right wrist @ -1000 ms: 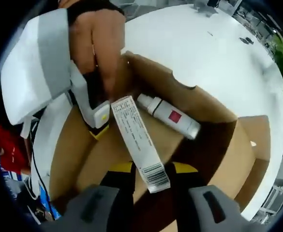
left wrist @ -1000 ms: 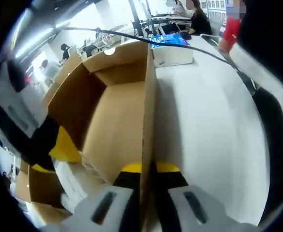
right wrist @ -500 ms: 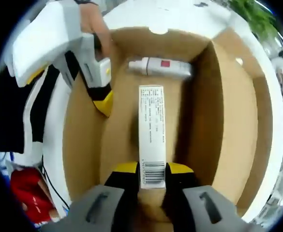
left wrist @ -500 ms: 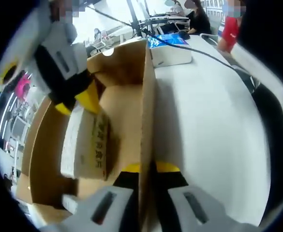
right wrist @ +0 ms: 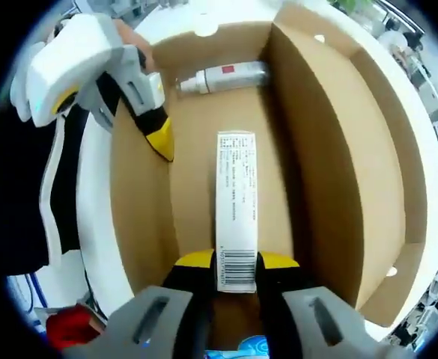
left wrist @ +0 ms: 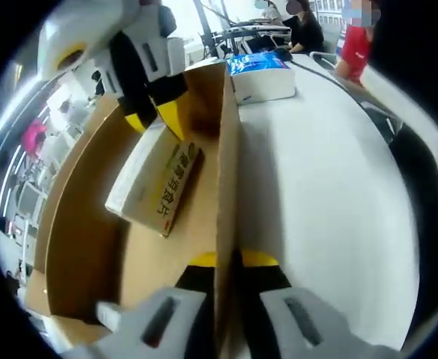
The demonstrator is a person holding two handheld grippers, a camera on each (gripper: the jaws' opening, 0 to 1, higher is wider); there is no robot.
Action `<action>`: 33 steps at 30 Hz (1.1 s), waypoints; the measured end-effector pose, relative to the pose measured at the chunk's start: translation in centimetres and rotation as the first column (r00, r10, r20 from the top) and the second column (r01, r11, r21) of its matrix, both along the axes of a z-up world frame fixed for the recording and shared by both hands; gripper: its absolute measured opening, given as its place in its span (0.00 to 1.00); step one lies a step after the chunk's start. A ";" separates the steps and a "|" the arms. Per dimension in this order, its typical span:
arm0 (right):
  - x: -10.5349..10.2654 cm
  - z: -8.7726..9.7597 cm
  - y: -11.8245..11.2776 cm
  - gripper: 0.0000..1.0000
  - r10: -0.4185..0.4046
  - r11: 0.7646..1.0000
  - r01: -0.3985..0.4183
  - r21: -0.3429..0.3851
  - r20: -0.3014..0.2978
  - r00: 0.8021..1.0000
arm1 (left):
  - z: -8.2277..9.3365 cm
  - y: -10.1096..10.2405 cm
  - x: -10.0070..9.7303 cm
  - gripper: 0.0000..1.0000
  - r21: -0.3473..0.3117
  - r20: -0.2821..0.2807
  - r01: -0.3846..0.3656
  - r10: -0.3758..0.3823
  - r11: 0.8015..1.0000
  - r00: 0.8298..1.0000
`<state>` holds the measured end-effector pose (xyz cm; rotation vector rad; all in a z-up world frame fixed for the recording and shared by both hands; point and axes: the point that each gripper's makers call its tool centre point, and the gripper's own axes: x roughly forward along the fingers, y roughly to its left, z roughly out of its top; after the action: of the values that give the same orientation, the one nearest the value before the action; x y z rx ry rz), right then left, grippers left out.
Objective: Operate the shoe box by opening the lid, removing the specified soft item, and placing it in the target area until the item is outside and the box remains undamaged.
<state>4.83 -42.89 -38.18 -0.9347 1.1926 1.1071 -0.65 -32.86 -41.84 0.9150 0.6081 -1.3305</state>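
The open brown cardboard shoe box [right wrist: 320, 157] lies under both grippers. My right gripper [right wrist: 236, 262] is shut on one end of a long white carton [right wrist: 236, 198] with a barcode, held over the box floor. A white spray bottle [right wrist: 222, 76] lies at the far end of the box. My left gripper [left wrist: 231, 259] is shut on the box's side wall [left wrist: 228, 172]; it appears in the right gripper view [right wrist: 159, 138] at the left wall. In the left gripper view the right gripper [left wrist: 155, 112] holds the carton [left wrist: 155, 188] tilted inside the box.
The box rests on a white table [left wrist: 331, 194]. A white box with a blue packet on top [left wrist: 263, 78] stands past the shoe box's far end. The lid flap [right wrist: 409, 187] hangs open on the right. People sit at desks far behind.
The right gripper has drawn the carton away from the spray bottle and turned to look straight down into the box. The left gripper has kept its hold on the wall.
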 end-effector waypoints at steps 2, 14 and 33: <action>-0.1 0.0 0.0 0.21 0.011 1.000 -0.011 -0.006 -0.002 1.000 | 1.0 0.0 -0.2 0.03 0.000 0.000 0.001 -0.001 1.000 1.000; 0.5 -2.2 2.1 0.45 0.088 0.995 -0.087 -0.043 0.024 0.996 | 0.9 0.0 -0.2 0.03 -0.003 -0.004 -0.005 0.005 1.000 1.000; 1.0 -4.0 2.6 0.23 0.072 0.996 -0.071 -0.060 0.017 0.997 | 0.8 0.0 -0.2 0.03 -0.005 -0.005 -0.005 0.005 1.000 1.000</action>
<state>5.86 -40.31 -42.18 -1.0386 1.1893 1.1223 -0.85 -32.85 -41.08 0.9064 0.6104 -1.3297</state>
